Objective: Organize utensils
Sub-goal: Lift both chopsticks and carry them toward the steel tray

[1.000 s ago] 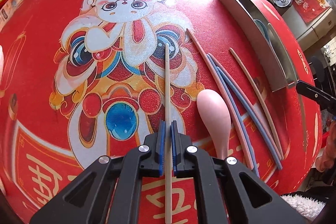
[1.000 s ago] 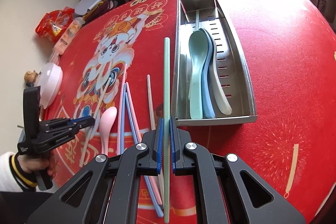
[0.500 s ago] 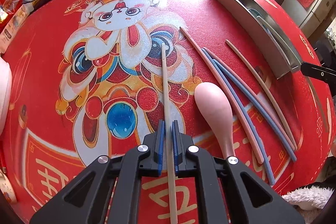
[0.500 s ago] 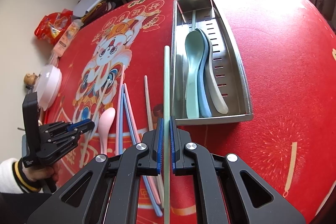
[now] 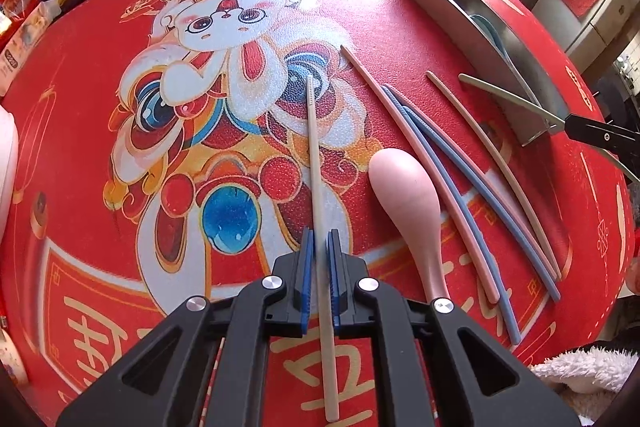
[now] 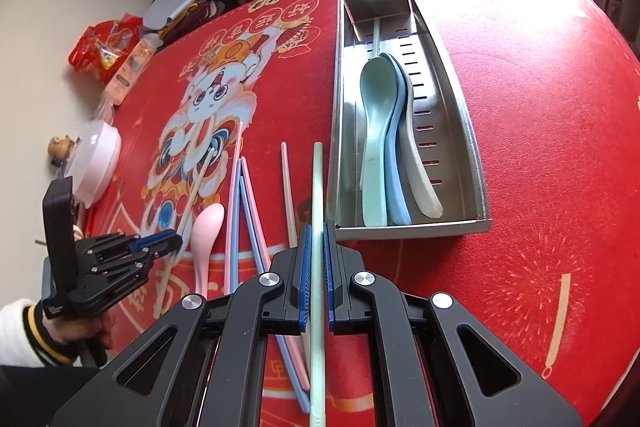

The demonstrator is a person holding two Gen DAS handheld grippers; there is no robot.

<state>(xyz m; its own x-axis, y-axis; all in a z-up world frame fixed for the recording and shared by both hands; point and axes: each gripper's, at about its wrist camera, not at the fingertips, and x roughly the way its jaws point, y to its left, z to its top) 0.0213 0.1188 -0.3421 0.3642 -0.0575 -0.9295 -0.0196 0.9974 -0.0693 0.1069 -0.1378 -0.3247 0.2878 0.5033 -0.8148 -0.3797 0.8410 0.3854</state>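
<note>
Little has shifted: right hand-held gripper pinches the green chopstick, apparently parallel to the steel tray just right; left hand-held gripper pinches a beige chopstick.

My right gripper has its jaws clamped on a green chopstick beside the steel tray, where three spoons lie. My left gripper pinches a beige chopstick over the tabletop.
</note>
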